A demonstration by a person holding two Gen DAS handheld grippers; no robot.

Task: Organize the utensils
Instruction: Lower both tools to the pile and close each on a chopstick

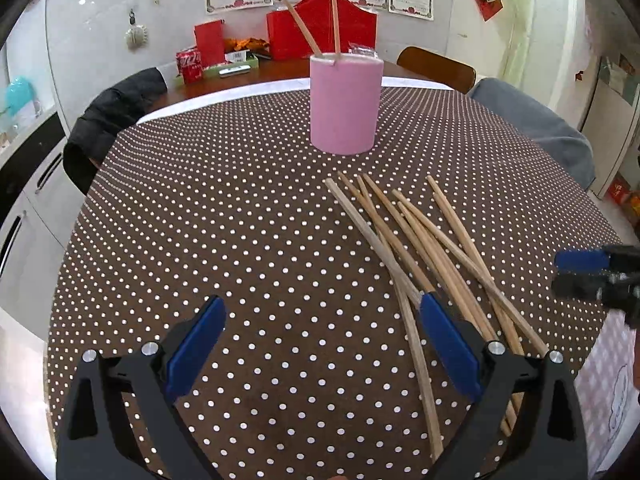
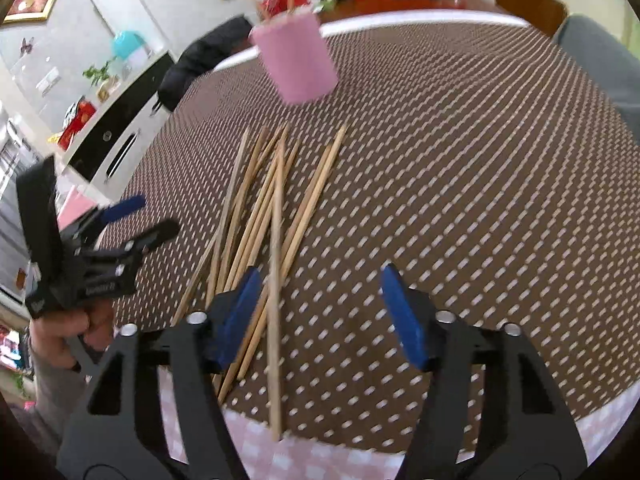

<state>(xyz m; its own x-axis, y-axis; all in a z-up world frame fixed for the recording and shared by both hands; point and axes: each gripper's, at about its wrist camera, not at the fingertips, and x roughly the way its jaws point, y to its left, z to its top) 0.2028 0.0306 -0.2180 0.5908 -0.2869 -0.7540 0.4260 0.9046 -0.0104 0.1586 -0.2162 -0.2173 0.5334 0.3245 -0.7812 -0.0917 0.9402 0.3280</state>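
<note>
A pile of several wooden chopsticks (image 1: 372, 236) (image 2: 276, 208) lies on the brown polka-dot tablecloth (image 1: 240, 220). Behind it stands a pink cylindrical holder (image 1: 344, 108) (image 2: 298, 64) with two chopsticks (image 1: 298, 20) upright in it. My left gripper (image 1: 323, 302) is open low over the cloth, left of the pile; its right finger (image 1: 448, 344) lies over the near ends of some sticks. My right gripper (image 2: 321, 272) is open over the pile's near end, with one chopstick between its fingers, untouched by the pads. Each gripper shows in the other's view: the left gripper (image 2: 150, 216), the right gripper (image 1: 580, 272).
A hand (image 2: 68, 328) holds the left gripper. A black jacket (image 1: 112, 120) and a grey garment (image 1: 532, 120) hang over chairs at the table's sides. Red bags (image 1: 320, 28) and a cola can (image 1: 190, 64) stand at the back. Pink checked cloth (image 2: 280, 452) marks the near edge.
</note>
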